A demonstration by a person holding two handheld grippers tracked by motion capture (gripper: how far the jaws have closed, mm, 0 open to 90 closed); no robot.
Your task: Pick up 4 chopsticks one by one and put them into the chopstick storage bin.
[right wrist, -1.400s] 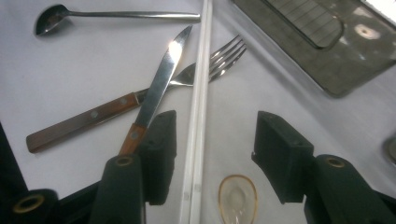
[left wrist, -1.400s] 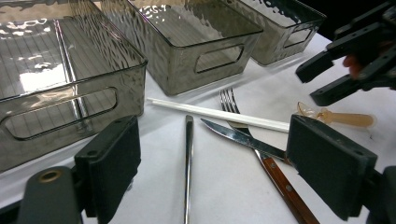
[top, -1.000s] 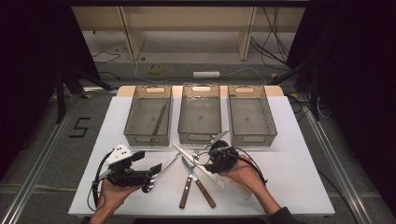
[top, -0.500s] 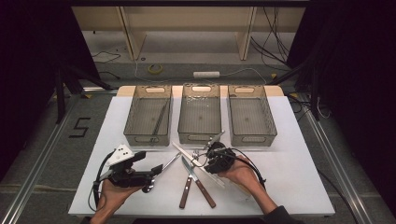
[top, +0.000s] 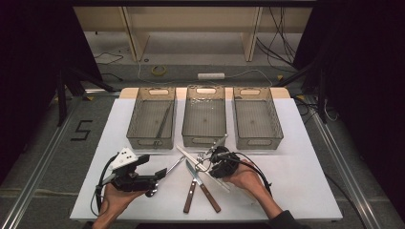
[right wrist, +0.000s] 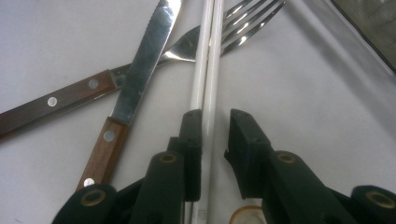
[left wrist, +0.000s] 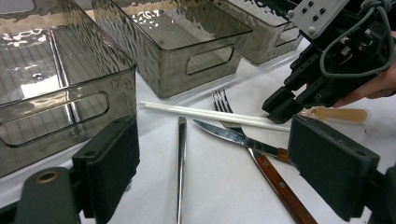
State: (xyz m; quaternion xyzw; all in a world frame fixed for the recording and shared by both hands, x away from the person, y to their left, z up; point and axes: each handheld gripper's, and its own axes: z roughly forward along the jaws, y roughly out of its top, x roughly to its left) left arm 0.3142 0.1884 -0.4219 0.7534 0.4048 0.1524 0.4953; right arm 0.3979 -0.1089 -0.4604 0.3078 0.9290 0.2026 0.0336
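two white chopsticks [right wrist: 208,70] lie side by side on the white tabletop [top: 305,157], just in front of the middle bin, running between the jaws of the right tongs [right wrist: 215,116]. those jaws have just been closing and now stand narrow around the pair; one jaw sits against a stick, but a sliver of gap shows at the other, so no firm squeeze can be read. in the left gripper view the right tongs [left wrist: 280,105] come down onto the chopsticks [left wrist: 201,112] near their far end.

around them, counted: one fork [right wrist: 243,28] whose tines pass under the sticks, two knives with riveted wooden handles [top: 203,183], crossed over each other, and one plain metal utensil [left wrist: 180,163] lying alone towards the left tongs. three clear smoky bins [top: 204,117] stand in a row behind; the left one holds a thin metal piece, too faint to name.

the right hand [top: 246,179] rests low on the tabletop, its tongs pointing away and leftward at the cutlery. the left hand [top: 117,195] holds the left tongs [top: 160,174] level, aimed right at the pile, jaws wide with nothing between them.

an amber handle [left wrist: 338,114] peeks out behind the right tongs, the rest hidden. the knife handles run off the edge of the right gripper view.
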